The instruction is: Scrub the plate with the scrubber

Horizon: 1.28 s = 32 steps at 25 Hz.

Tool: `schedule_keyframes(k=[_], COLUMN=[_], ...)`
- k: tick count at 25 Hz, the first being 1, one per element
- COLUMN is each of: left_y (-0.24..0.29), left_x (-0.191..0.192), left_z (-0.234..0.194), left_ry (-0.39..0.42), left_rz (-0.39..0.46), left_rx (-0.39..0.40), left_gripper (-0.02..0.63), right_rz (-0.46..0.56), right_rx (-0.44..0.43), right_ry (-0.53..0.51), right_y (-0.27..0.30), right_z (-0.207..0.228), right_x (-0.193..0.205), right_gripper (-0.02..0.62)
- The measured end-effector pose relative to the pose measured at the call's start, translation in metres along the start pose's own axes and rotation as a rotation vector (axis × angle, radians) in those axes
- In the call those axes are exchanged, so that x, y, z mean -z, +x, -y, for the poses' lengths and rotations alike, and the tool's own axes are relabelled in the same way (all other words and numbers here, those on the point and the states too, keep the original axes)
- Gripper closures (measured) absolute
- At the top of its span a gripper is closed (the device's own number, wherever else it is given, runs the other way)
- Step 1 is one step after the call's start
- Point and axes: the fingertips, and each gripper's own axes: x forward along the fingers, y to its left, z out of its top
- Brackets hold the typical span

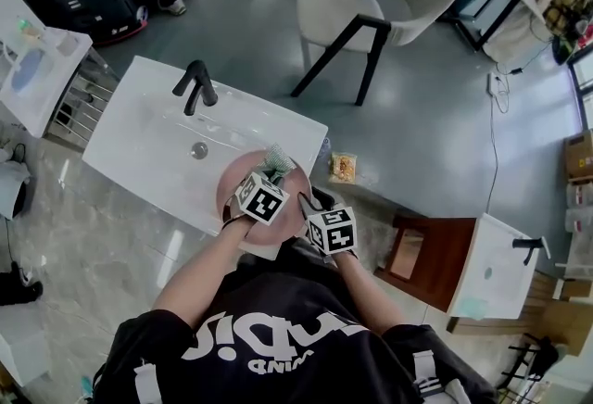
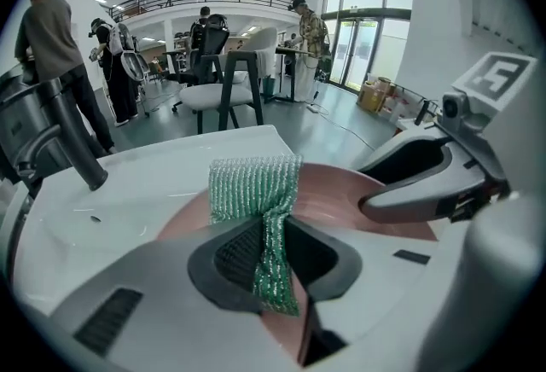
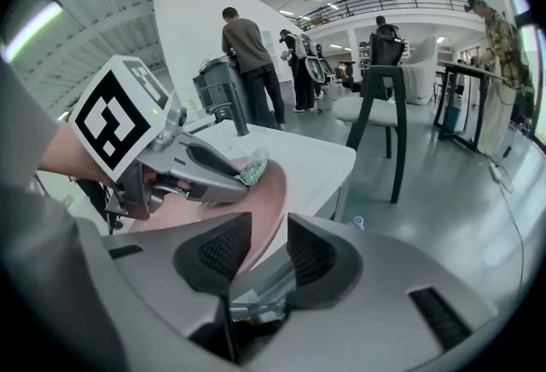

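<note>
A black faucet [image 1: 195, 85] stands left of and beyond the left gripper [image 2: 271, 252], whose fingers pinch a green mesh scrubber [image 2: 254, 184] over the pink plate [image 2: 350, 201] at the white sink's [image 1: 130, 138] near edge. The right gripper [image 3: 260, 252] has its fingers apart, with the plate's rim in their gap. The white print on the black shirt [image 1: 278, 337] is unreadable.

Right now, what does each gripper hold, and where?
Left gripper: the green scrubber, pinched by its lower end. Right gripper: nothing; its jaws stand apart around the rim of the plate.
</note>
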Motion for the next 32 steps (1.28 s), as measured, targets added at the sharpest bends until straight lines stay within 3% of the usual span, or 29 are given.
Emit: schedule_keyframes(k=[5,13,17,23,26,28,32], left_y=[0.0,0.0,0.0,0.002,0.002,0.002,0.003], left_x=[0.002,0.002,0.004,0.005,0.003,0.002,0.003], left_z=[0.004,0.005,-0.005,-0.013,-0.012,-0.011,-0.006], left_ry=[0.006,0.025,-0.011,-0.066,-0.072,-0.059,-0.03], left_rz=[-0.003,0.004,0.008,0.021,0.024,0.023,0.014], left_rx=[0.01,-0.004,-0.026,-0.018,-0.011,-0.007,-0.021], left_gripper=[0.52,0.52,0.52,0.52,0.52,0.52,0.52], right_rz=[-0.028,-0.097,-0.147,-0.203,-0.204,-0.189,-0.147], right_rx=[-0.1,-0.18,-0.274,-0.396,-0.373,-0.308,-0.233], right_ry=[-0.111,-0.261,-0.32,-0.309,-0.319,-0.315,-0.247], right_y=[0.003,0.04,0.057,0.065,0.067,0.07,0.07], right_z=[-0.001,0.008,0.004,-0.001,0.001,0.008,0.014], right_x=[-0.014,-0.049,-0.059,-0.063,-0.064,-0.066,-0.067], right_gripper=[0.429,0.431,0.433,0.46,0.474,0.534,0.565])
